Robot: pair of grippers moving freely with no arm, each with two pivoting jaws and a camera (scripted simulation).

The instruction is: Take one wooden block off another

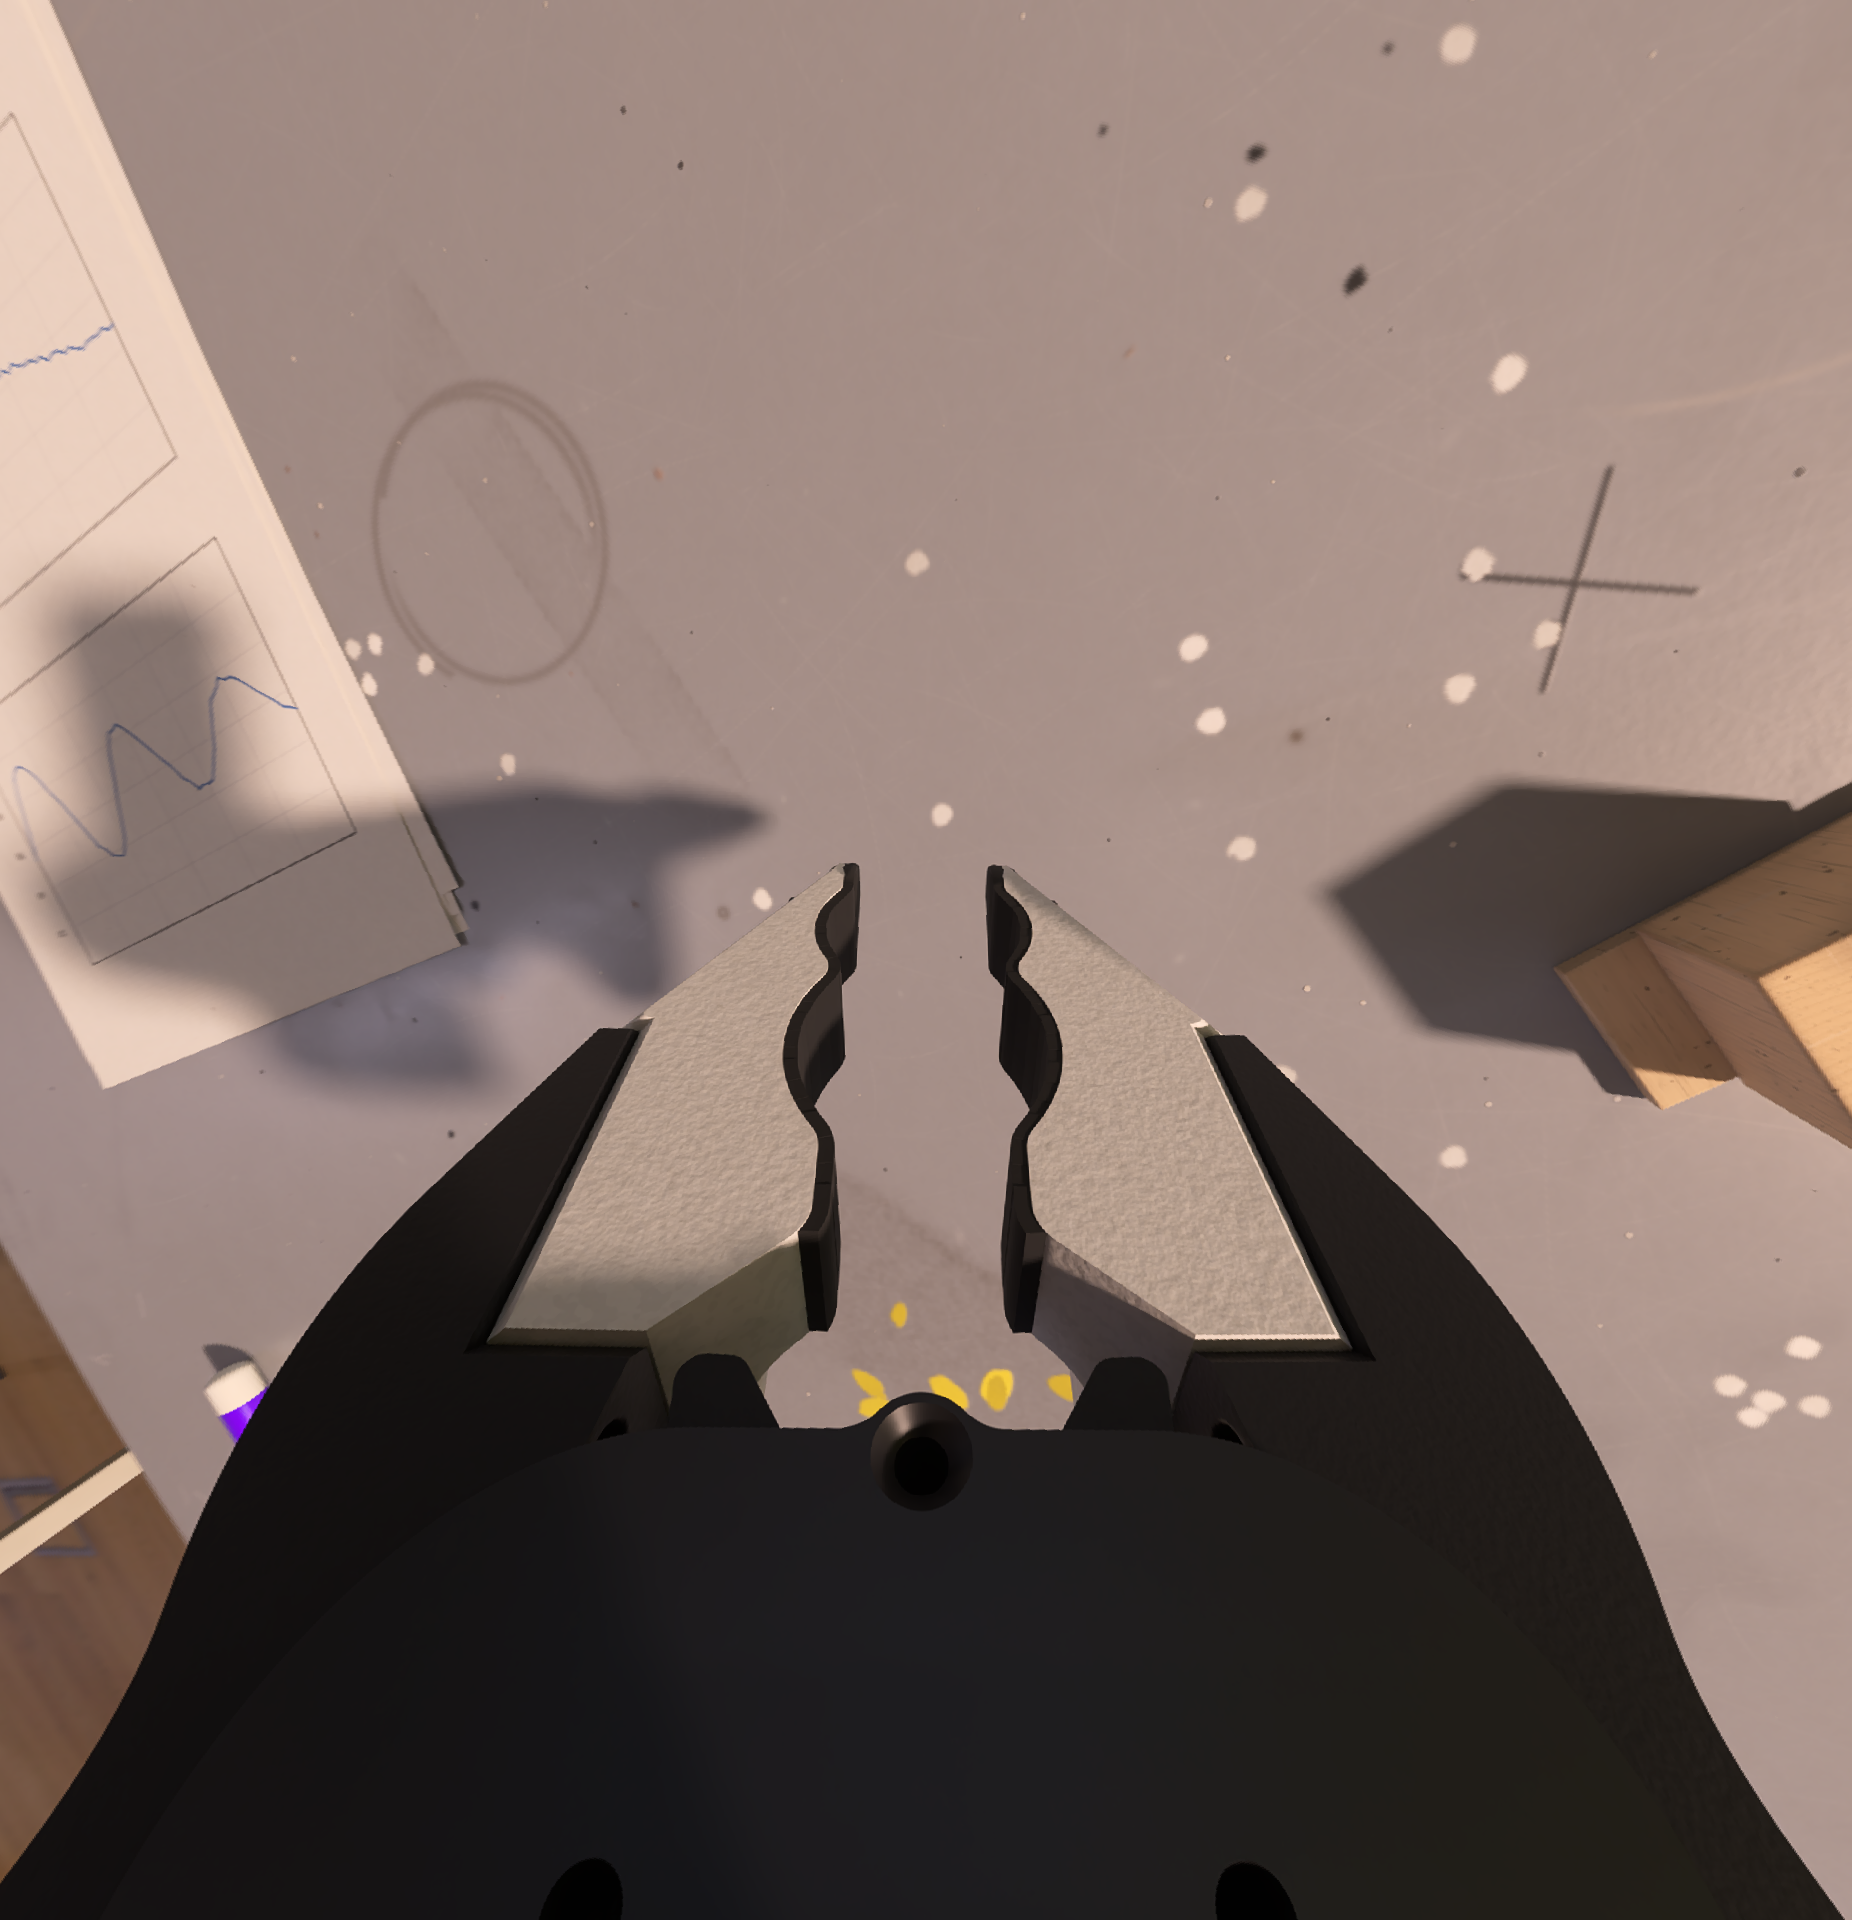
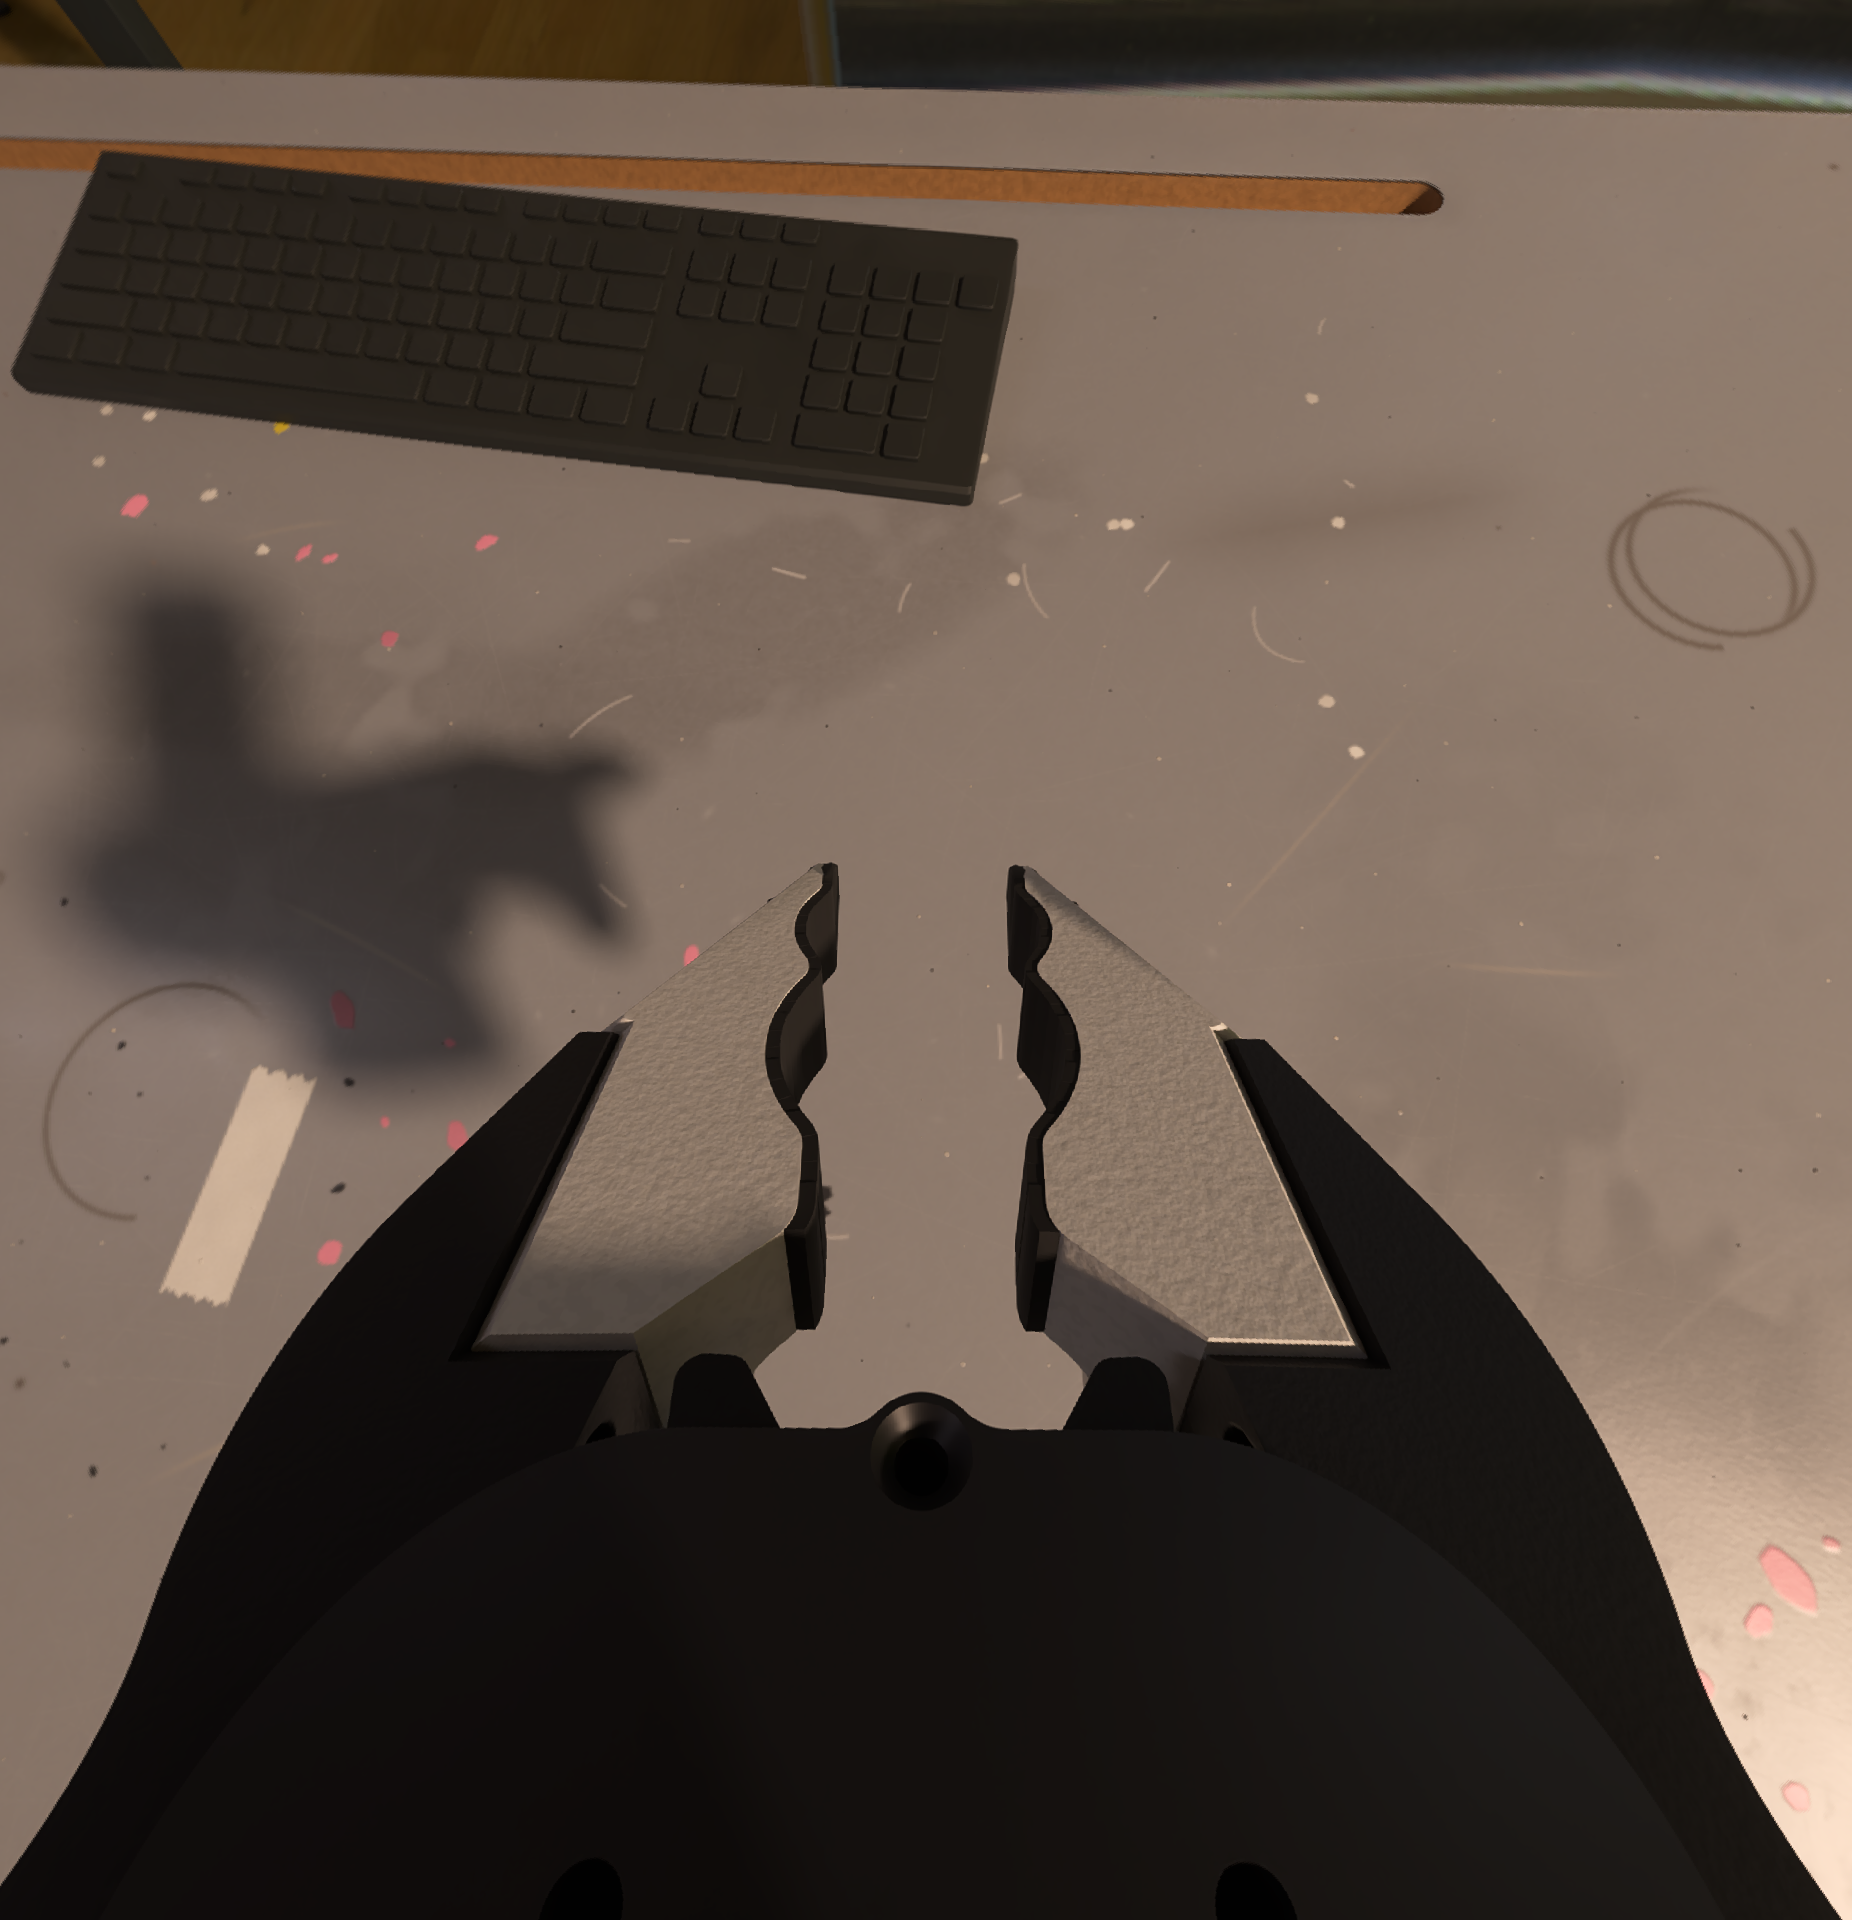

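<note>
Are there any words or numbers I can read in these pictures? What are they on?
There are no words or numbers to read.
Paper: only line graphs, with no writing that can be made out.
Keyboard: the keys are dark and no letters show.
Table: a drawn cross, no letters.
Wooden blocks: plain.
Strip of tape: blank.

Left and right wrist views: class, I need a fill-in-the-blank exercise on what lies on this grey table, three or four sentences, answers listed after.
1. The pale wooden blocks sit at the ____ edge of the left wrist view.
2. The left gripper holds ____ between its fingers.
3. Beyond the right gripper lies a long black ____.
4. The white sheet of paper left of the left gripper shows line ____.

Missing words: right; nothing; keyboard; graphs
</note>
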